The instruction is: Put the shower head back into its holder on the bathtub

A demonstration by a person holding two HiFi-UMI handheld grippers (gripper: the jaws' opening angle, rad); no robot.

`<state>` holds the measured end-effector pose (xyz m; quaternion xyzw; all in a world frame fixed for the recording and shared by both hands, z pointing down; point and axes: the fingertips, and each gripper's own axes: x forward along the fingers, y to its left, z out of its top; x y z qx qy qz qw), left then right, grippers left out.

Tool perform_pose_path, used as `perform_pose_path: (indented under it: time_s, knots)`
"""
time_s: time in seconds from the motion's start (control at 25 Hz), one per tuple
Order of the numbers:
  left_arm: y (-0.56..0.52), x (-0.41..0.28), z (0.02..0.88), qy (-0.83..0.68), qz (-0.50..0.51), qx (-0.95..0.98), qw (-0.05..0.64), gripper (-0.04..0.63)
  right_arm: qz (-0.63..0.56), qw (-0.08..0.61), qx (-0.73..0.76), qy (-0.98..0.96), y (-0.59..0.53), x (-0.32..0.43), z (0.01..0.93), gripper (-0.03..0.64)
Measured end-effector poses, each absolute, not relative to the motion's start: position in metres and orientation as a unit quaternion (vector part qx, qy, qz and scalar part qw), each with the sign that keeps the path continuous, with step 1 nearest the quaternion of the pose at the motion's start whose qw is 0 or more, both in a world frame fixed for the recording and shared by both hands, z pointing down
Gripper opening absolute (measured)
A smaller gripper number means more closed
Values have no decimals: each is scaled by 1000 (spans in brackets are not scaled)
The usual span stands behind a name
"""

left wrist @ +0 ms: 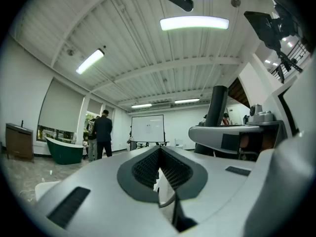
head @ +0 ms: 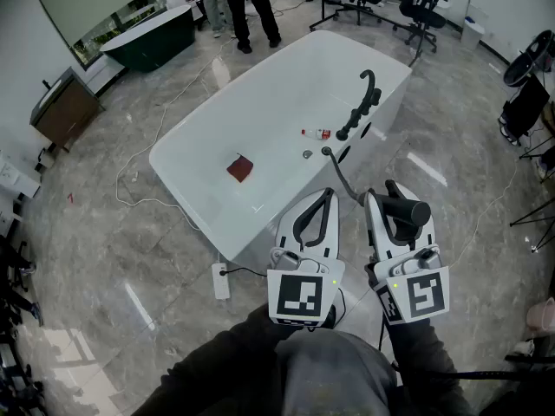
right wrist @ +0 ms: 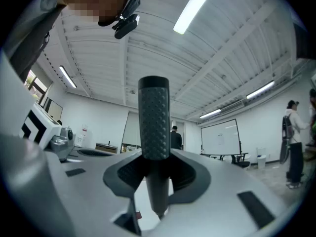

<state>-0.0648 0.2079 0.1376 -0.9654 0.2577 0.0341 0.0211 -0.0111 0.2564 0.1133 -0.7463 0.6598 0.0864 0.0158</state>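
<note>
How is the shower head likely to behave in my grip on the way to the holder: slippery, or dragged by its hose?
Probably not slippery: the shower head has a dimpled dark handle, clamped in the right hand-held gripper. Its hose looks floppy and runs back to the bathtub, so it may tug or twist the head.

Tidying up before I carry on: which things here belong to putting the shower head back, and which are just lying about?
Job: shower head, hose, black tap fitting, bathtub, right tongs.
Lying about: bottle, dark red square, power strip.
</note>
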Motion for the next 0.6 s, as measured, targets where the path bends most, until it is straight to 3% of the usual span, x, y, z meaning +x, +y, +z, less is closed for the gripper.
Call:
perform_pose_path:
  time_s: [0.6]
  knots:
    - [204,-65,146,261,30,-965,15,3,79,29,-750,656,257,-5,118,126]
